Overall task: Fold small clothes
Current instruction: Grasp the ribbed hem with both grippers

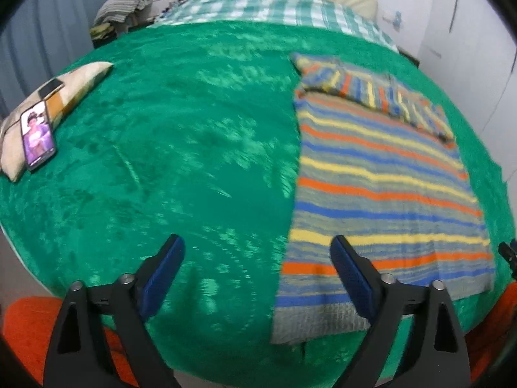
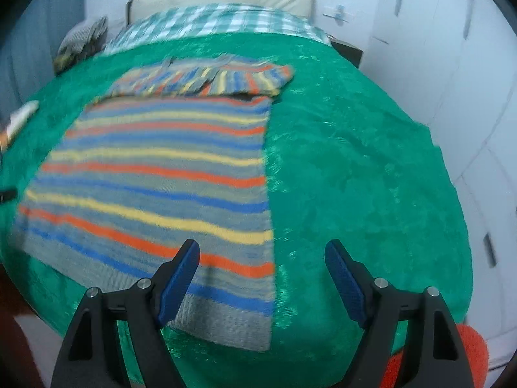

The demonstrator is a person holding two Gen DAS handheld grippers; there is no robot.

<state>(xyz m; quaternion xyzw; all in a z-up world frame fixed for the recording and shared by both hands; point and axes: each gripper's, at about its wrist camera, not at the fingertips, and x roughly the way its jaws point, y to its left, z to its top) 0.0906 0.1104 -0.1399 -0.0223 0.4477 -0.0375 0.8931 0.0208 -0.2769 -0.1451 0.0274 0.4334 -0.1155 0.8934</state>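
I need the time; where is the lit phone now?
In the left wrist view, the phone leans on a patterned cushion at the far left of the green blanket.

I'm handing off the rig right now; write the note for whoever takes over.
Left gripper: open, empty, above the blanket just off the sweater's left edge.
Right gripper: open, empty, over the sweater's near right corner.
Striped sweater: flat on the green blanket, hem toward you.
Done: both sleeves folded in across the top.
Left: fold the body up from the hem.
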